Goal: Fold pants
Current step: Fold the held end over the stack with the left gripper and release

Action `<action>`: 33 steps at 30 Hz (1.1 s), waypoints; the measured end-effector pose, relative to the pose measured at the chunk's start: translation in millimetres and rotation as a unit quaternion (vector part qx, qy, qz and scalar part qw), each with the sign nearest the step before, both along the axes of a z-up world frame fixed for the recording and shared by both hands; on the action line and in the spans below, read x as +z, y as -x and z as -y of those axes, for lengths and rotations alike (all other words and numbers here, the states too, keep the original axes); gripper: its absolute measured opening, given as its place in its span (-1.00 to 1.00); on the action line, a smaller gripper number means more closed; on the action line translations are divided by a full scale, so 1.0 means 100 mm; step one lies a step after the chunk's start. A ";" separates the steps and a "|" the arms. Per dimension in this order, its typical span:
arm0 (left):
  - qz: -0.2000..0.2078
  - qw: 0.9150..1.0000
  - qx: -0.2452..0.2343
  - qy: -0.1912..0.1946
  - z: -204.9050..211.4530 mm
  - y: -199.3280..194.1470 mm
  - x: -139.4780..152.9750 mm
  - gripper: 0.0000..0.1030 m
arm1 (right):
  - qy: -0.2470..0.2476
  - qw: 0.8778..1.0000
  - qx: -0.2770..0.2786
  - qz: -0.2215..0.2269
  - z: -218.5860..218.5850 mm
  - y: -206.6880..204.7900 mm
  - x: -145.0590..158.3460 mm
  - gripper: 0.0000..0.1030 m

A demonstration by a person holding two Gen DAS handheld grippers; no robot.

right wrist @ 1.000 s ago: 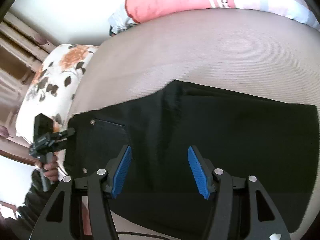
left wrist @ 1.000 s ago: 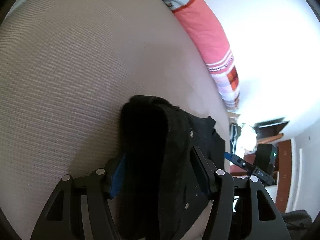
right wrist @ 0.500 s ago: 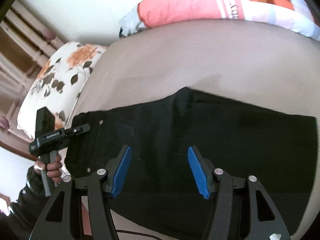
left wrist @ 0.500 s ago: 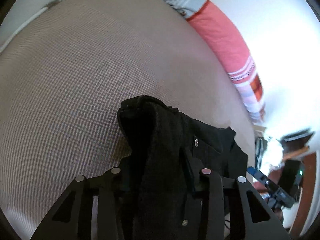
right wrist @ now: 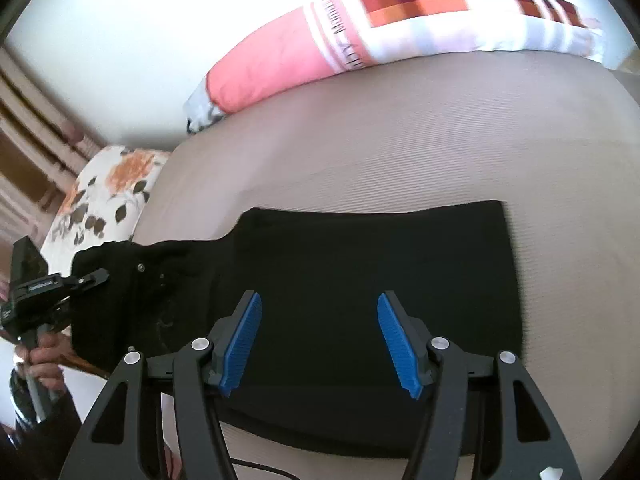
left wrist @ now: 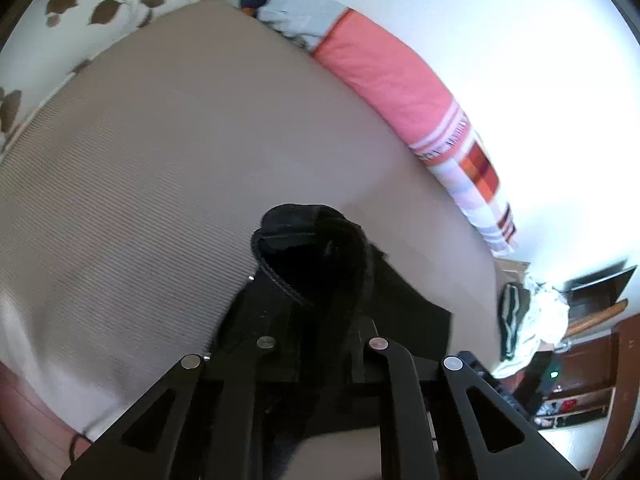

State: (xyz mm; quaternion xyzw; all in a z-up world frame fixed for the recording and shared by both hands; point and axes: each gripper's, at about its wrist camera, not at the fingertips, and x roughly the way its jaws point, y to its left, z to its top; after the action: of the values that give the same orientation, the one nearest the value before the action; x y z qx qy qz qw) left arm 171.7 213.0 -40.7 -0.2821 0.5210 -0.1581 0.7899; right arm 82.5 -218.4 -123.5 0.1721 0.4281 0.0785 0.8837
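Observation:
Black pants (right wrist: 360, 256) lie folded lengthwise across the beige bed cover (right wrist: 400, 128), waist end at the left. My left gripper (left wrist: 316, 320) is shut on the waist end of the pants (left wrist: 320, 248), which bunches up over its fingers and is raised off the cover. In the right wrist view the left gripper (right wrist: 86, 278) shows at the far left, held by a person's hand (right wrist: 44, 356). My right gripper (right wrist: 320, 332) hangs open above the middle of the pants, blue pads apart, nothing pressed between them.
A long pink and checked pillow (right wrist: 280, 64) lies along the far side by the white wall. A floral pillow (right wrist: 104, 192) sits at the left end. Past the bed's right end, a clothes pile (left wrist: 528, 320) and wooden furniture stand.
My left gripper closed on the pants' waist end and lifted it off the cover. My right gripper slid along the pants, still open; the pants' right edge now shows in full.

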 end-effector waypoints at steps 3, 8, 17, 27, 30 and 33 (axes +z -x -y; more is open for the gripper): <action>0.011 1.000 -0.013 -0.016 0.42 0.05 0.14 -0.74 | -0.004 1.000 -0.016 0.008 0.24 0.13 0.04 0.13; 0.019 0.999 -0.038 -0.017 1.06 -0.01 0.23 -0.74 | -0.027 0.998 -0.042 0.023 0.53 0.30 0.06 0.13; 0.011 0.997 -0.078 -0.022 2.01 -0.18 0.05 -0.73 | -0.056 0.994 -0.088 0.033 0.94 0.55 -0.04 0.13; -0.006 0.993 -0.103 -0.064 2.49 -0.20 -0.51 -0.64 | -0.078 0.992 -0.097 0.016 1.08 0.53 -0.21 0.16; 0.005 0.991 -0.115 -0.068 2.54 -0.16 -0.52 -0.46 | -0.081 0.992 -0.094 0.015 1.08 0.52 -0.22 0.16; 0.007 0.989 -0.141 -0.051 2.56 -0.13 -0.52 -0.15 | -0.080 0.992 -0.093 0.014 1.08 0.51 -0.22 0.16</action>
State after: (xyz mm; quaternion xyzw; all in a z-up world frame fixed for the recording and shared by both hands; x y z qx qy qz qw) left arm 184.6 -43.3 -92.2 -0.1640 0.5571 -0.2433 0.7769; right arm 31.1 -325.9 -145.1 0.2800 0.3900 0.0320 0.8766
